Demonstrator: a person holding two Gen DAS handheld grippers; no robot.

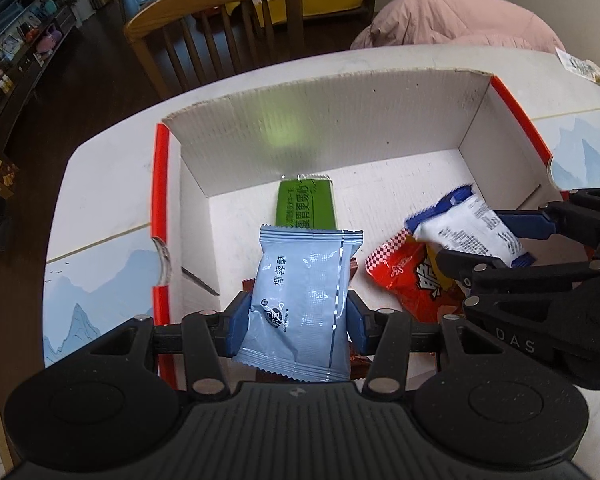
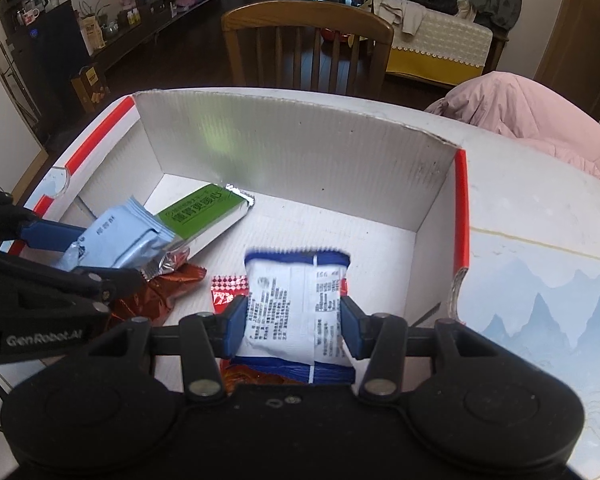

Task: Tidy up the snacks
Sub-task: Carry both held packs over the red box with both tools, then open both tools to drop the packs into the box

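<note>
Holding both packets over the open cardboard box point(image 1: 340, 120) so each can drop inside: my left gripper point(image 1: 298, 318) is clamped on the pale blue snack packet point(image 1: 300, 300), my right gripper point(image 2: 294, 320) on the white-and-blue one point(image 2: 296, 304), above the red wrappers point(image 1: 412, 276) and green bar point(image 1: 306, 204).

Left black two-finger gripper point(image 1: 298, 316) with blue-padded jaws clamped on a pale packet; right black two-finger gripper point(image 2: 294, 322) alongside, jaws likewise pinching.
</note>
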